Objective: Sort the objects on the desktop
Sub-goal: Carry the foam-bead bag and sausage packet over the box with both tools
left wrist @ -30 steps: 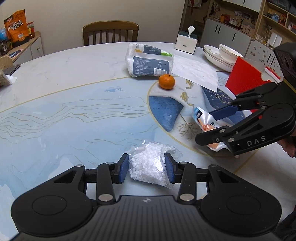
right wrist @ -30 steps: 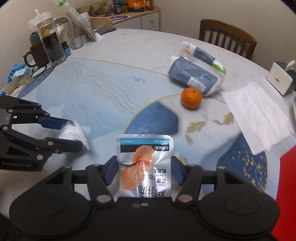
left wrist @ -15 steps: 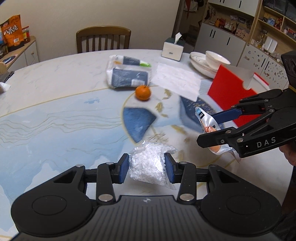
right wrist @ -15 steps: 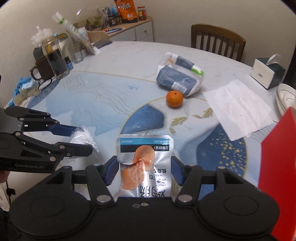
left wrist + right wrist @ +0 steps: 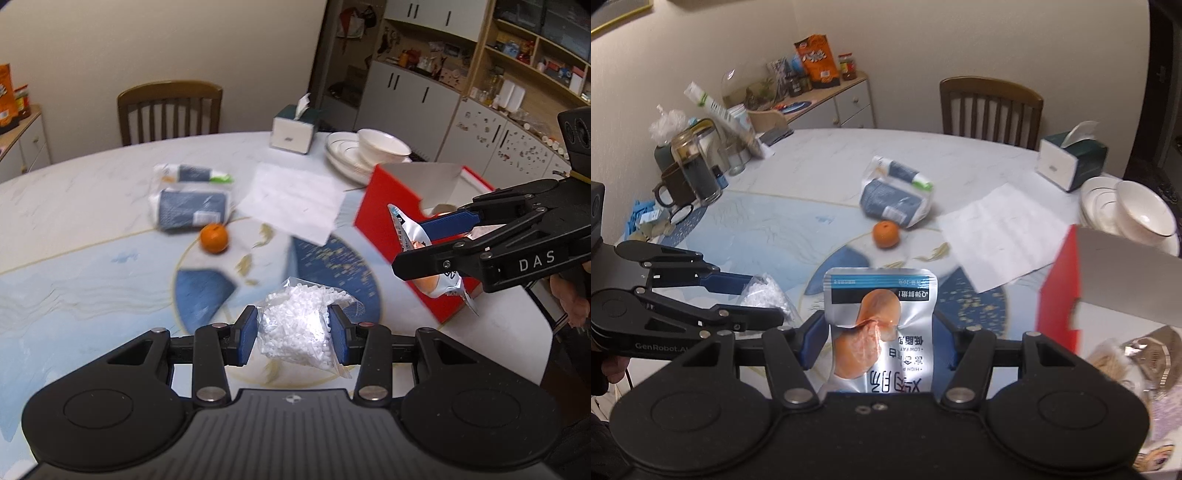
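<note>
Left wrist view: the left hand-held gripper (image 5: 293, 334) pinches a soft, light bag of white pellets (image 5: 301, 332) above the tabletop (image 5: 74, 206). At three o'clock, the right hand-held gripper (image 5: 417, 245) clamps a slick, crinkly foil snack pouch (image 5: 881, 328) before the red box (image 5: 391, 221); both are probably best gripped mid-body.

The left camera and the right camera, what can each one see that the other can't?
Only the left camera shows the shelves full of small things along the wall. Only the right camera shows the glass jug and the orange snack bag on the cabinet. Both show the orange, the tissue box, the bowl, the red box, the left gripper squeezing a bag of white bits, and the right gripper squeezing a silver food packet.
</note>
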Tool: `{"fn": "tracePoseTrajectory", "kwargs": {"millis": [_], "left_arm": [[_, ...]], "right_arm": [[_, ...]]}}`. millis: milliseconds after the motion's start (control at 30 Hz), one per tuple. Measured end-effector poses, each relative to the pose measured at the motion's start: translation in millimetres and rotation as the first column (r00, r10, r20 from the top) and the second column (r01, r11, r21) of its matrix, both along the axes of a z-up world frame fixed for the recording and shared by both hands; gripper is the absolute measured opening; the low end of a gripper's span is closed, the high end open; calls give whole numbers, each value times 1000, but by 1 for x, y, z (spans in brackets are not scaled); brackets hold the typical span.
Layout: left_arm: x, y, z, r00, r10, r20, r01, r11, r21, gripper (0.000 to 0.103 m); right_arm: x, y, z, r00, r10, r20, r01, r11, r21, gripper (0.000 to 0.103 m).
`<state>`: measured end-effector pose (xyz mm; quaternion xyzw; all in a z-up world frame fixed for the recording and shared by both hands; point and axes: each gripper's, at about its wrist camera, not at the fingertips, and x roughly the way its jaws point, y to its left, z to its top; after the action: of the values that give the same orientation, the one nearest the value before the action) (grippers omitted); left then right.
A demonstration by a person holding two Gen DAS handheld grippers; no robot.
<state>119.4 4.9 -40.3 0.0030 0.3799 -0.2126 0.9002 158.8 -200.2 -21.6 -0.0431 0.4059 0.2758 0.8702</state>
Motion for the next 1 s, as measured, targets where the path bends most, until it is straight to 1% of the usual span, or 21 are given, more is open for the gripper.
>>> {"fn": "tracePoseTrajectory", "kwargs": {"millis": [200,500,767,1000], "left_arm": [[4,-32,13,999,-41,21,41,999,-3,40],[15,-85,25,993,-113,38,113,994,9,40],[28,-135,27,982,-187,39,185,982,37,40],[40,-178,28,967,-253,44,250,966,65,40]], "right_arm": [[3,-35,12,999,-40,16,39,999,18,59],[11,-94,20,992,-115,49,113,993,34,59],[18,-146,16,978,-199,56,197,980,39,59],[24,-187,9,962,-266,61,264,964,29,59]]}}
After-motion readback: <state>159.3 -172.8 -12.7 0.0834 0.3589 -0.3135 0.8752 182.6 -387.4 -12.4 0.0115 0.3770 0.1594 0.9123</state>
